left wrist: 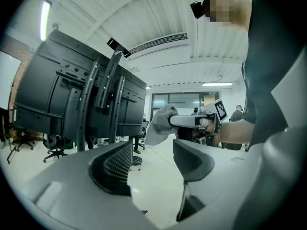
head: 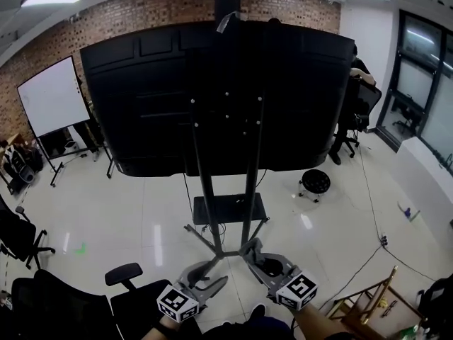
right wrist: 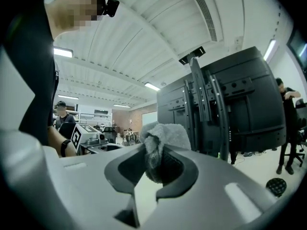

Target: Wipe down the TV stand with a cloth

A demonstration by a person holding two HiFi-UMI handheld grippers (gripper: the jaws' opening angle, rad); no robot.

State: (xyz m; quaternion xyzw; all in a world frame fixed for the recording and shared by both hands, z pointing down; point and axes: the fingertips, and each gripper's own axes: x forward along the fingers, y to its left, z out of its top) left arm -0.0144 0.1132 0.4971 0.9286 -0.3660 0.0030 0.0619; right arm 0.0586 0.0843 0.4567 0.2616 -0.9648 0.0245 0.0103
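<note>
Clamping bunched cloth (right wrist: pixel 165 134) in right hand-held gripper (right wrist: pixel 156 166), low before stand (head: pixel 228 209) legs, apart from them. Nothing in left hand-held gripper (left wrist: pixel 151 164), spread wide. Could lose cloth if snagged mid-wipe; could shove stand, rocking TV (head: pixel 141 98), if pressed hard.

Both grippers have pale grey moulded shells. The left gripper (left wrist: pixel 151 159) has dark jaw pads with a fine grid texture; the right gripper (right wrist: pixel 156 163) has dark curved jaw faces. The left cube (head: pixel 177 302) bears black-and-white square markers (the right cube (head: pixel 300 290), beside it, matches). A black band (right wrist: pixel 63 148) circles the wrist just behind the left cube. Above that cube are a dark top (right wrist: pixel 29 75) and a small black head camera (right wrist: pixel 111 6).
</note>
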